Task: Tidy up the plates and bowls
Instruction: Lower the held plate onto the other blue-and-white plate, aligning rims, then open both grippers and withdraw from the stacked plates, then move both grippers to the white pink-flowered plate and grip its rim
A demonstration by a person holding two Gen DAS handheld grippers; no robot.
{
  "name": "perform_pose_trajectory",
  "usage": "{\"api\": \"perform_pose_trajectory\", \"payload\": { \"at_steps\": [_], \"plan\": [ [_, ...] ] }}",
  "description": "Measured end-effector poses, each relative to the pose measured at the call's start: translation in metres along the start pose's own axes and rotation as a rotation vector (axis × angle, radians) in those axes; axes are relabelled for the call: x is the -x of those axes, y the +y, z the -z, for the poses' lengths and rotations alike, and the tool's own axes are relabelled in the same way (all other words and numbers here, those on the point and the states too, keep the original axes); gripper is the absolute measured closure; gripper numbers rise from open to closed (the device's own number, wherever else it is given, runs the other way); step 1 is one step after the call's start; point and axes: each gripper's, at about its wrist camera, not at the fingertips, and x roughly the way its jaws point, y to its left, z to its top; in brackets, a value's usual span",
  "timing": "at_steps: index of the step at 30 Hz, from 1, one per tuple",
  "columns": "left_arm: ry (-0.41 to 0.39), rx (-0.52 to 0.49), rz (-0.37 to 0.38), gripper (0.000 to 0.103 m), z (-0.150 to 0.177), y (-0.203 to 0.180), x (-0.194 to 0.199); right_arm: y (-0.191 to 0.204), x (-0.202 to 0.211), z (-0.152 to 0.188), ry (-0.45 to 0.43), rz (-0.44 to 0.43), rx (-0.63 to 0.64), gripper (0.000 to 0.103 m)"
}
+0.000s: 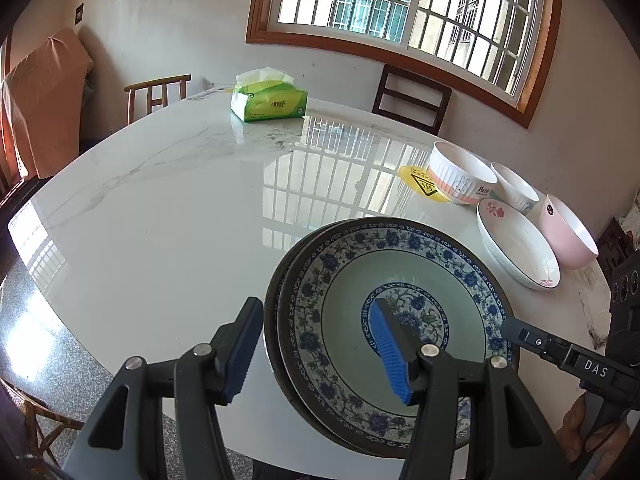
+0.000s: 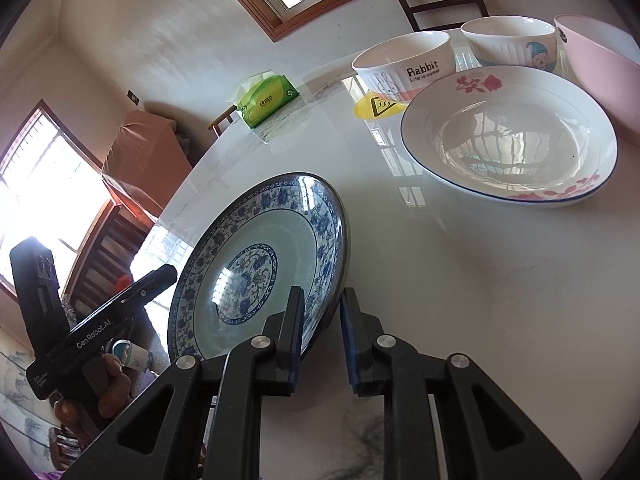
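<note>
A blue-and-white patterned plate (image 1: 400,280) lies on the white marble table (image 1: 168,208), seemingly on a second dark-rimmed plate beneath it. My left gripper (image 1: 316,348) is open and straddles the plate's left rim, one finger outside, one over its centre. In the right wrist view the same plate (image 2: 260,260) looks tilted, and my right gripper (image 2: 320,328) straddles its near rim with the jaws narrowly apart; contact is unclear. A white plate with red flowers (image 2: 508,140) lies to the right, also in the left view (image 1: 516,248).
A rabbit bowl (image 2: 404,64), a white ribbed bowl (image 2: 512,40) and a pink bowl (image 2: 604,68) stand behind the flowered plate. A yellow warning sticker (image 1: 424,184) lies by the bowls. A green tissue pack (image 1: 268,100) sits at the far side. Chairs surround the table.
</note>
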Motion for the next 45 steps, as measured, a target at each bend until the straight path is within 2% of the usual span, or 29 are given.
{"api": "perform_pose_trajectory", "payload": {
  "at_steps": [6,9,12,16,21,27,33,35,38,40,43,45],
  "plan": [
    [-0.001,-0.03,0.013,0.046,0.004,-0.011,0.003,-0.007,0.013,0.003,-0.046,0.006,-0.021,0.085],
    [-0.001,-0.043,0.02,0.046,0.006,-0.016,0.004,-0.006,0.017,0.004,-0.067,0.046,-0.001,0.093],
    [0.001,-0.053,0.024,0.046,0.008,-0.02,0.006,-0.002,0.018,0.004,-0.088,0.087,0.026,0.094],
    [0.005,-0.065,0.039,0.046,0.009,-0.024,0.006,-0.002,0.018,0.003,-0.093,0.095,0.029,0.094],
    [0.006,-0.086,0.039,0.046,0.011,-0.031,0.006,0.0,0.009,0.003,-0.058,0.112,0.049,0.094],
    [0.007,-0.121,0.048,0.046,0.01,-0.044,0.006,0.001,0.01,0.004,-0.06,0.099,0.054,0.094],
    [-0.003,-0.182,0.066,0.046,0.004,-0.072,0.006,-0.037,0.039,0.002,-0.15,0.105,-0.051,0.093],
    [-0.009,-0.209,0.064,0.046,0.003,-0.084,0.004,-0.054,0.053,0.002,-0.198,0.159,-0.076,0.093],
    [-0.015,-0.251,0.063,0.046,0.003,-0.104,-0.001,-0.076,0.073,0.003,-0.272,0.299,-0.067,0.093],
    [-0.015,-0.276,0.065,0.046,0.004,-0.117,-0.004,-0.088,0.083,0.0,-0.297,0.34,-0.068,0.093],
    [-0.011,-0.313,0.066,0.046,0.005,-0.137,-0.012,-0.104,0.093,-0.004,-0.322,0.348,-0.089,0.092],
    [-0.009,-0.336,0.064,0.046,0.004,-0.15,-0.016,-0.115,0.095,-0.007,-0.315,0.303,-0.13,0.089]
  ]
}}
